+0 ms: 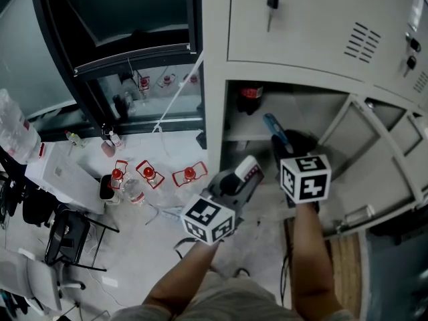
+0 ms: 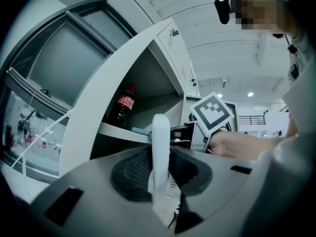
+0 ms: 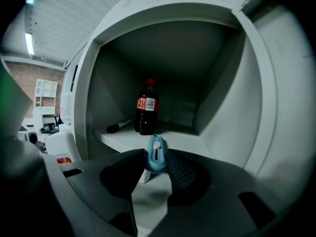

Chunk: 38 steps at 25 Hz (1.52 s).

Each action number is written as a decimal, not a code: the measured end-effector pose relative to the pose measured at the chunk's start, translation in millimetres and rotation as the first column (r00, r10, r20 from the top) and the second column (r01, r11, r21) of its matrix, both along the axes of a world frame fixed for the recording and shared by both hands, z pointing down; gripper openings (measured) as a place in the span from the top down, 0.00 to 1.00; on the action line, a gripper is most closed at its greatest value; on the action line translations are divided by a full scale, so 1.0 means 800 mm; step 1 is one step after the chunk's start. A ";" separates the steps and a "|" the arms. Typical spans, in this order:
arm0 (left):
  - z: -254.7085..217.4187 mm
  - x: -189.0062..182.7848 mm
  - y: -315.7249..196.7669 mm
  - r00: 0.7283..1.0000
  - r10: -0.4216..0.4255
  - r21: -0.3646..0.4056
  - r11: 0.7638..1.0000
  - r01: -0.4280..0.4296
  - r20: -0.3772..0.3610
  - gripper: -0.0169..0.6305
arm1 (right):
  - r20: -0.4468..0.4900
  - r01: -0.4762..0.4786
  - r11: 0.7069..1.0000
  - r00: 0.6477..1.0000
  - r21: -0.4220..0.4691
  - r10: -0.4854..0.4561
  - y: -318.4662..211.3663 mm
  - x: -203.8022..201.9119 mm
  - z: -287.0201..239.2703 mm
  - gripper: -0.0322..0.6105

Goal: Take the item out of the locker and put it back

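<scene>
At locker (image 1: 215,105), right gripper (image 3: 157,161) grips blue cutter (image 3: 156,150), left gripper (image 2: 161,164) grips white strip (image 2: 161,135), seemingly

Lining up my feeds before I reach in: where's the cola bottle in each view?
Head view: cola bottle top centre, inside the open locker.
Left gripper view: bottle left of centre, above the jaws.
Right gripper view: bottle at centre, at the shelf's back.
Shared landmark: the shelf it stands on.
</scene>
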<state>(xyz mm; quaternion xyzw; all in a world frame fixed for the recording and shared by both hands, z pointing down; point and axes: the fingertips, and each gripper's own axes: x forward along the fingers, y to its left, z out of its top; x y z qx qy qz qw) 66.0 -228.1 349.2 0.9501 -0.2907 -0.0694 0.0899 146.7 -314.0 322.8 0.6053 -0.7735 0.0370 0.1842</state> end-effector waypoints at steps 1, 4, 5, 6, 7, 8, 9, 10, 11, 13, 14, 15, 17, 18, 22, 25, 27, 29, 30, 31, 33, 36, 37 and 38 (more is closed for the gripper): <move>0.000 -0.001 0.000 1.000 -0.002 0.000 1.000 0.002 0.000 0.83 | 0.011 0.002 1.000 1.000 0.010 -0.002 0.003 -0.001 -0.001 0.74; 0.000 -0.002 -0.001 1.000 -0.007 -0.001 1.000 0.007 0.001 0.83 | 0.071 0.013 0.999 0.997 0.039 -0.016 0.011 0.000 -0.002 0.74; -0.001 -0.003 -0.001 1.000 -0.010 0.000 1.000 0.010 0.000 0.83 | 0.103 0.017 0.999 0.994 0.047 -0.021 0.015 0.000 -0.002 0.74; -0.002 -0.003 -0.002 1.000 -0.012 0.001 1.000 0.012 -0.001 0.83 | 0.137 0.020 0.998 0.990 0.055 -0.028 0.018 0.000 -0.001 0.74; -0.003 -0.004 -0.003 1.000 -0.014 0.001 1.000 0.014 -0.002 0.83 | 0.174 0.025 0.998 0.984 0.061 -0.035 0.023 0.000 -0.001 0.74; -0.004 -0.005 -0.003 1.000 -0.016 0.001 1.000 0.016 -0.003 0.83 | 0.213 0.030 0.997 0.976 0.068 -0.044 0.027 -0.002 -0.001 0.74; -0.005 -0.006 -0.003 1.000 -0.019 0.001 1.000 0.019 -0.003 0.83 | 0.249 0.035 0.996 0.967 0.076 -0.053 0.032 -0.004 -0.001 0.74; -0.006 -0.007 -0.003 1.000 -0.021 0.000 1.000 0.021 -0.003 0.83 | 0.282 0.040 0.995 0.957 0.087 -0.064 0.037 -0.006 -0.002 0.74; -0.007 -0.007 -0.004 1.000 -0.024 -0.001 1.000 0.024 -0.002 0.83 | 0.308 0.046 0.994 0.948 0.102 -0.076 0.042 -0.008 -0.004 0.74; -0.008 -0.007 -0.004 1.000 -0.025 0.002 1.000 0.025 0.001 0.83 | 0.336 0.059 0.989 0.936 0.139 -0.103 0.050 -0.013 -0.010 0.74; -0.008 -0.006 -0.004 1.000 -0.025 0.005 1.000 0.025 0.003 0.83 | 0.340 0.066 0.985 0.933 0.159 -0.117 0.054 -0.014 -0.013 0.74; -0.009 -0.006 -0.003 1.000 -0.024 0.007 1.000 0.024 0.004 0.83 | 0.343 0.075 0.981 0.930 0.180 -0.134 0.059 -0.016 -0.017 0.74; -0.011 -0.005 -0.002 1.000 -0.021 0.012 1.000 0.021 0.004 0.83 | 0.350 0.104 0.971 0.920 0.217 -0.177 0.069 -0.021 -0.023 0.74; -0.012 -0.005 -0.001 1.000 -0.021 0.014 1.000 0.021 0.004 0.83 | 0.354 0.122 0.965 0.914 0.233 -0.201 0.075 -0.024 -0.026 0.74; -0.017 -0.007 0.002 1.000 -0.025 0.024 0.999 0.025 0.011 0.83 | 0.340 0.171 0.947 0.903 0.273 -0.261 0.096 -0.029 -0.030 0.74; -0.022 -0.008 0.005 1.000 -0.024 0.038 0.999 0.024 0.013 0.83 | 0.327 0.197 0.936 0.899 0.291 -0.291 0.109 -0.031 -0.030 0.74; -0.025 -0.008 0.008 1.000 -0.026 0.036 0.999 0.025 0.013 0.83 | 0.323 0.213 0.929 0.894 0.302 -0.310 0.118 -0.033 -0.032 0.74; -0.028 -0.009 0.013 1.000 -0.025 0.035 0.999 0.024 0.016 0.83 | 0.318 0.227 0.923 0.890 0.312 -0.326 0.128 -0.034 -0.033 0.74; -0.029 -0.009 0.015 1.000 -0.020 0.040 0.999 0.019 0.019 0.83 | 0.314 0.232 0.919 0.889 0.318 -0.333 0.134 -0.034 -0.033 0.74; -0.030 -0.009 0.018 1.000 -0.015 0.046 0.999 0.014 0.021 0.83 | 0.312 0.237 0.917 0.888 0.322 -0.339 0.139 -0.033 -0.034 0.74; -0.031 -0.010 0.024 1.000 -0.008 0.052 0.999 0.007 0.023 0.83 | 0.307 0.246 0.912 0.885 0.327 -0.349 0.150 -0.033 -0.035 0.74; -0.033 -0.013 0.032 1.000 -0.008 0.049 0.999 0.006 0.027 0.83 | 0.306 0.261 0.907 0.879 0.331 -0.365 0.166 -0.034 -0.035 0.74; -0.033 -0.014 0.035 1.000 -0.007 0.050 0.999 0.006 0.030 0.83 | 0.308 0.266 0.906 0.877 0.329 -0.369 0.172 -0.035 -0.034 0.74; -0.033 -0.015 0.038 0.999 -0.006 0.051 0.999 0.005 0.032 0.83 | 0.308 0.270 0.905 0.875 0.328 -0.373 0.177 -0.035 -0.034 0.74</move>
